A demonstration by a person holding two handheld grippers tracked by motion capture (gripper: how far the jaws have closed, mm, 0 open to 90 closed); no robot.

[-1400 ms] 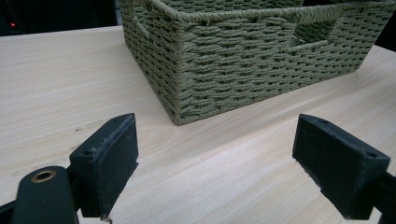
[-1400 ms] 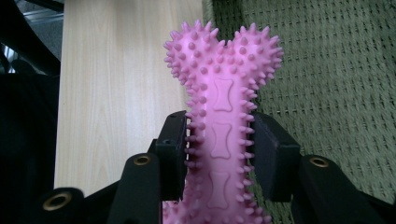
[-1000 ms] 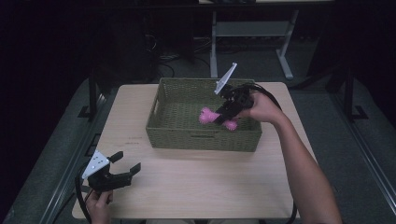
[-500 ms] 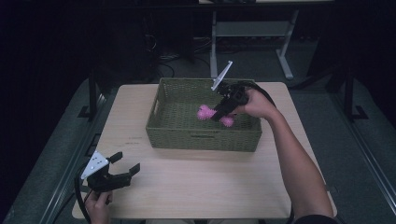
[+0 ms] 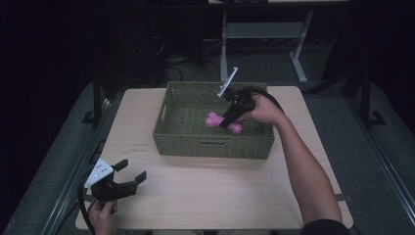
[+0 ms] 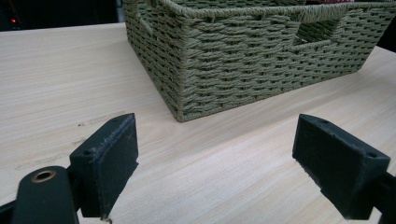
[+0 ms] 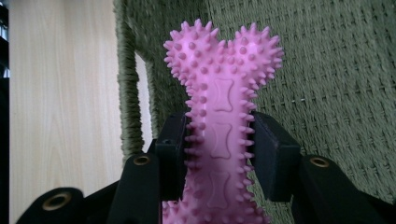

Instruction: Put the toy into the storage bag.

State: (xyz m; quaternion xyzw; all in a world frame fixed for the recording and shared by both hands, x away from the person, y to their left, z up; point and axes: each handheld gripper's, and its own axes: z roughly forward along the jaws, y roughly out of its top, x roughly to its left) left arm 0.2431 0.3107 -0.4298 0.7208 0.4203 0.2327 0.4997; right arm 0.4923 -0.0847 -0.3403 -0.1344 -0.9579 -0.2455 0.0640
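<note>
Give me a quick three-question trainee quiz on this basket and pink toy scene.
1. True or false: the right gripper is shut on the pink bone toy.
2. The toy is over which? A) the bare table B) the inside of the basket C) the floor
3. How do the left gripper's jaws stand, and is anything between them?

Key
1. True: both pads press its shaft.
2. B.
3. Wide open, nothing between them.
</note>
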